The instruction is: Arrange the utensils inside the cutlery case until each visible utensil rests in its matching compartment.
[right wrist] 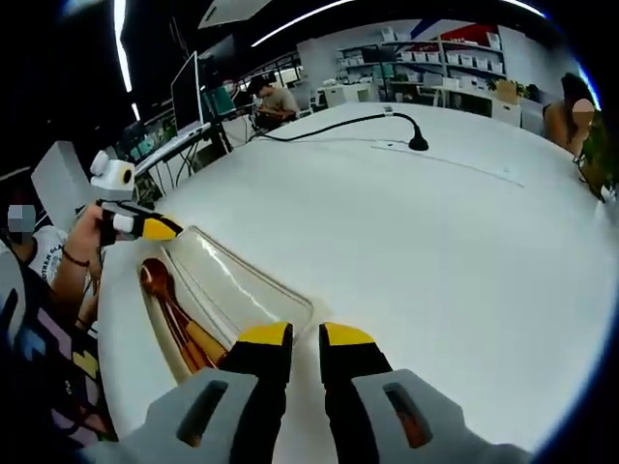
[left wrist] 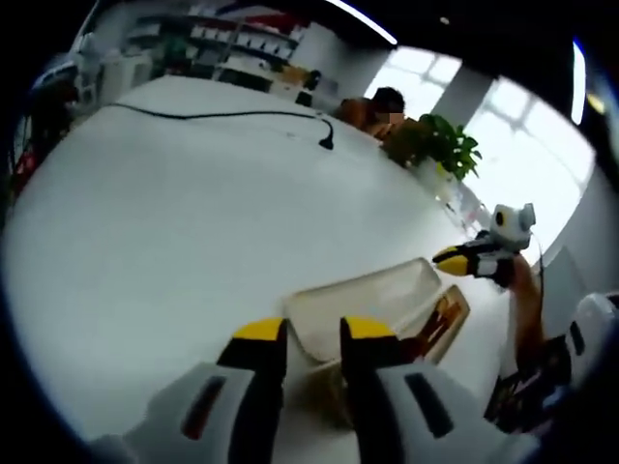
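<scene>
From my left gripper (left wrist: pixel 313 333), jaws a narrow gap apart and gripping nothing, I look over the near end of the cutlery case (left wrist: pixel 372 295) on the white table (left wrist: pixel 193 232). My right gripper (right wrist: pixel 306 338), likewise slightly parted and empty, sits at the case's (right wrist: pixel 237 280) other end. The right gripper view shows wooden utensils (right wrist: pixel 174 309) in the long side compartment; the wider clear compartment looks bare. In the left gripper view they are a blur. A black cable (right wrist: pixel 338 124) crosses the table's far side, and a potted plant (left wrist: pixel 440 145) stands at its edge.
</scene>
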{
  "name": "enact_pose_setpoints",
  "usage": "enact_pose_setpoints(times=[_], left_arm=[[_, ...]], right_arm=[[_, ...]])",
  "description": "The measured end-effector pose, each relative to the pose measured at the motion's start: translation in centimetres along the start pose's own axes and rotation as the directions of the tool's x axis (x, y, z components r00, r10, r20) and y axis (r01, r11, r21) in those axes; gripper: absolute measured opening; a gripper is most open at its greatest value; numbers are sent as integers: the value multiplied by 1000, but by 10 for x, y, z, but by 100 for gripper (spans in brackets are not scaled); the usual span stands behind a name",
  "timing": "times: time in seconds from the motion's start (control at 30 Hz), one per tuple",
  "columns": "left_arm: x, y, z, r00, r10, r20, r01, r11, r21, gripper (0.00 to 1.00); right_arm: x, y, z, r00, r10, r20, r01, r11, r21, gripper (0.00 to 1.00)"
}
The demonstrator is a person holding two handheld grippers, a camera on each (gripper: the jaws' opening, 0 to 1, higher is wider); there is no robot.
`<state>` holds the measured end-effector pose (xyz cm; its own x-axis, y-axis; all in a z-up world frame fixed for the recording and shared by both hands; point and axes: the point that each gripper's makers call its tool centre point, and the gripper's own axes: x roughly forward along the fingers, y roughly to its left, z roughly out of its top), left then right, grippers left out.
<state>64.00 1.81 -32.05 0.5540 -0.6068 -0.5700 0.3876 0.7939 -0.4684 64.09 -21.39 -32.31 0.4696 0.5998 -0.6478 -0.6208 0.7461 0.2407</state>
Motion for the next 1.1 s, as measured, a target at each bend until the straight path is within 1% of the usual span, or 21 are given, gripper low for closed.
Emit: enact_pose_setpoints(times=[0.1,0.2,0.23,0.3,0.4,0.43,0.6,0.73,0.83,0.87,0.9,0.97,1.03,1.1], left_arm=[[2,-1,0,1000,2,-9,-2,1000,1,23],[1,-2,-2,1000,7,-12,-7,1000,-7,23],[1,-2,-2,1000,14,-7,-14,1000,-7,23],[1,0,0,1000,21,13,-21,999,-24,22],[3,4,4,999,22,40,-20,998,-60,22],[3,4,5,999,19,43,-16,997,-75,22],[2,4,4,998,8,58,-2,995,-101,22],[-2,5,7,996,11,90,-1,993,-114,20],[-6,2,15,993,-18,120,37,987,-158,20],[-8,-4,17,989,-57,133,79,982,-170,18],[-9,-13,19,985,-103,138,131,969,-208,18],[-15,-13,26,981,-95,168,130,969,-211,17],[-18,-19,31,975,-124,183,163,963,-215,16],[-18,-33,33,963,-190,189,233,942,-240,16]], right_arm=[[1,3,0,1000,9,3,-9,1000,5,12],[3,4,-7,1000,9,-23,-9,1000,16,11],[3,2,-5,1000,-2,-5,2,1000,16,10],[3,0,-6,1000,-17,-2,17,999,30,7],[4,0,-5,1000,-18,9,18,998,52,6],[4,1,-5,1000,-20,10,20,999,50,6],[5,2,-5,999,-36,8,35,999,33,6],[4,3,-5,999,-51,0,51,999,16,6],[4,3,-6,998,-57,-4,57,998,4,6],[4,4,-6,998,-56,-5,56,998,-3,6],[5,4,-5,999,-54,-4,54,999,-4,6],[5,4,-5,998,-56,-7,56,998,-7,6],[5,5,-5,998,-56,-9,56,998,-16,6],[5,5,-5,998,-55,-8,55,998,-24,7]])
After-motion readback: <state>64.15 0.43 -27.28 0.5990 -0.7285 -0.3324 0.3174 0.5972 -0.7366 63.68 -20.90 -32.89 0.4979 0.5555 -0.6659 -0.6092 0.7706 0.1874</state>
